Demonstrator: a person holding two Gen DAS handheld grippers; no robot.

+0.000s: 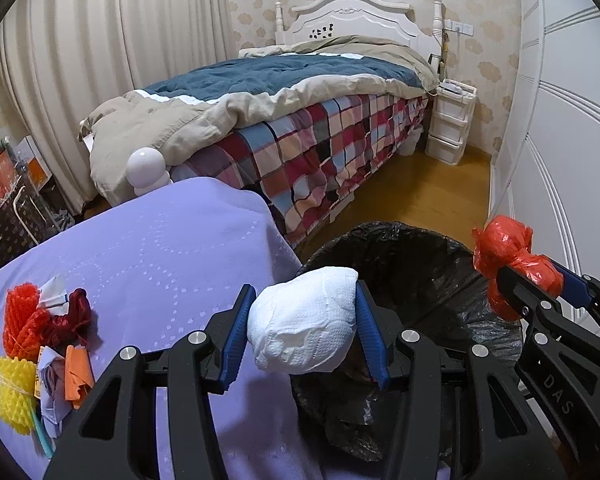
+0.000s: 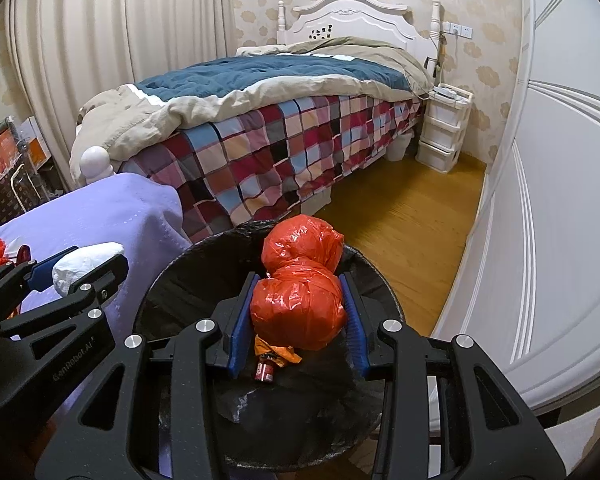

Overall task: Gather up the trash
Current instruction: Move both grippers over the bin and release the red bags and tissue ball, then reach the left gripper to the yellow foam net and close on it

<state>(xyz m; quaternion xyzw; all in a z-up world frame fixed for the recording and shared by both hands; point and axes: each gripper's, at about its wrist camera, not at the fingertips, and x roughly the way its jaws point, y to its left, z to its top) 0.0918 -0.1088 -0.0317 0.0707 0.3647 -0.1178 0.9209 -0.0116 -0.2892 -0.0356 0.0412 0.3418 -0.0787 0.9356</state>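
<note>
The right gripper (image 2: pixel 299 312) is closed about halfway on a knotted red plastic bag (image 2: pixel 300 296), both blue pads pressing its lower lobe. The bag's long axis runs from 6 toward 12 o'clock along the fingers, its upper lobe projecting past the tips. The bag hangs directly above the open mouth of the black-lined trash bin (image 2: pixel 172 272); the drop path is straight down, so the release appears to need no sideways correction.

The left gripper (image 1: pixel 303 328) is closed to a wider gap on a crumpled white paper wad (image 1: pixel 304 320), held by its two sides with its long axis across the fingers, 9 to 3 o'clock. The wad sits over the boundary between the lavender-covered table (image 1: pixel 160 248) and the bin's rim at 3 o'clock. Judged from this, the left gripper needs a short travel toward 3 o'clock before release. The right gripper is the nearer to a clean drop.

View differences: the right wrist view shows the bin interior, with orange scrap and a small red can already at the bottom. The left wrist view alone shows the remaining trash pile (image 1: pixel 40 344) at 9 o'clock on the table: red and yellow foam netting, paper scraps and an orange piece. It shows the right gripper at 3 o'clock only from the side.
</note>
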